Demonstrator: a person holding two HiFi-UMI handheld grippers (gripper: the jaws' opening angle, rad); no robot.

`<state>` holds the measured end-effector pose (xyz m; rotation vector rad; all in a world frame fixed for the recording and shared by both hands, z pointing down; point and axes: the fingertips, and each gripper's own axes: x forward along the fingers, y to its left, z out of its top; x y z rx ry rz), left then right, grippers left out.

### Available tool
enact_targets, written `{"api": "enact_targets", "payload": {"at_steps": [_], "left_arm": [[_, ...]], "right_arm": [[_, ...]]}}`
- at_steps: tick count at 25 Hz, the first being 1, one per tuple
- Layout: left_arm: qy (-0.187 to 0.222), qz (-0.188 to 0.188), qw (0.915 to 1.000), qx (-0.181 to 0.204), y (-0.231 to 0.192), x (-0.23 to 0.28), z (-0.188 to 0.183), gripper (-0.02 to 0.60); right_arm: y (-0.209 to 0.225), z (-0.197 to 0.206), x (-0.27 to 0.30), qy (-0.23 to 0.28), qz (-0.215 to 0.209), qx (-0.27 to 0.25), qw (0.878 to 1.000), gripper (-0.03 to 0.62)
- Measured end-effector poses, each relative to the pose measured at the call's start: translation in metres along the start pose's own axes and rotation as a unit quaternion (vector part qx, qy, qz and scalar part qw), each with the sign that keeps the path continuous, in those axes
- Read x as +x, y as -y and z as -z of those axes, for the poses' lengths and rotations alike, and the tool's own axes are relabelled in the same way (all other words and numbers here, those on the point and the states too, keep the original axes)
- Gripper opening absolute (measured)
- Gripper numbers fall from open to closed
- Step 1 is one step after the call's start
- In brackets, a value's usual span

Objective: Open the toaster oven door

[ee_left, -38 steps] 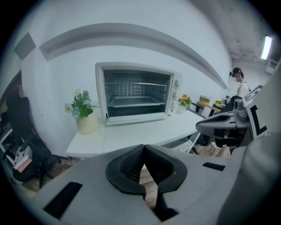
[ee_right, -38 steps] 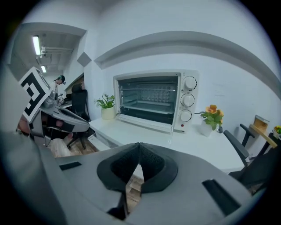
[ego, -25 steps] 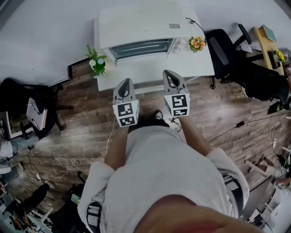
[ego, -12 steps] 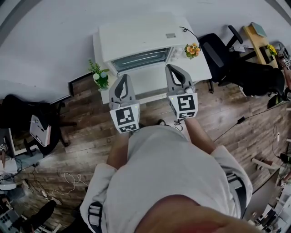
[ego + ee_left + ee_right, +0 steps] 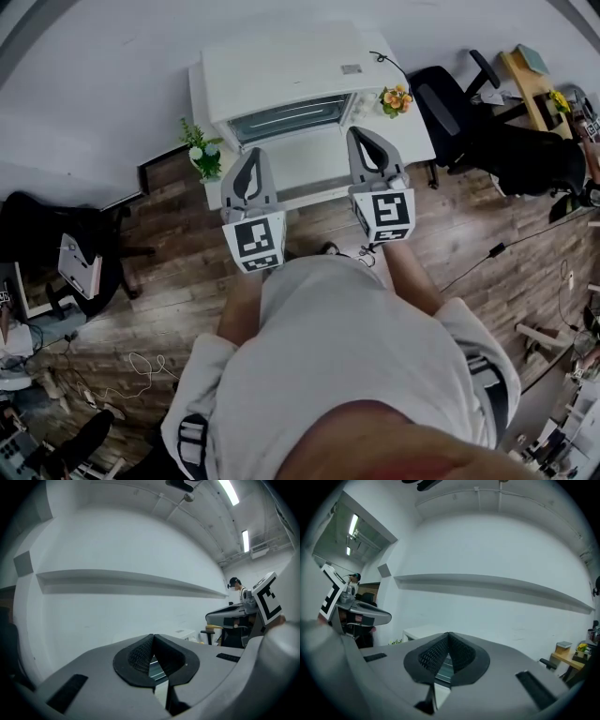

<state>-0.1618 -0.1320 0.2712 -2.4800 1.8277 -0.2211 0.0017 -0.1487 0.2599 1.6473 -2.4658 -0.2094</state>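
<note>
While the left gripper (image 5: 251, 157) and right gripper (image 5: 362, 137) hover empty, jaws pressed together, the oven (image 5: 281, 66) sits ahead of their tips, door (image 5: 292, 116) shut, untouched.

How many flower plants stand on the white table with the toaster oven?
2. The white-flowered plant stands left of the toaster oven, the orange-flowered plant right of it. The table front is partly hidden.
</note>
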Motion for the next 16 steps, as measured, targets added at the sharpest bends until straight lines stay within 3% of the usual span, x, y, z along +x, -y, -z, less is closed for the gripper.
{"api": "enact_targets", "payload": {"at_steps": [16], "left_arm": [[-0.017,0.003,0.9997,-0.017,0.003,-0.003,0.017,0.018]], "right_arm": [[0.012,0.017,-0.007,-0.019,0.016,0.005,1.000,0.000]]}}
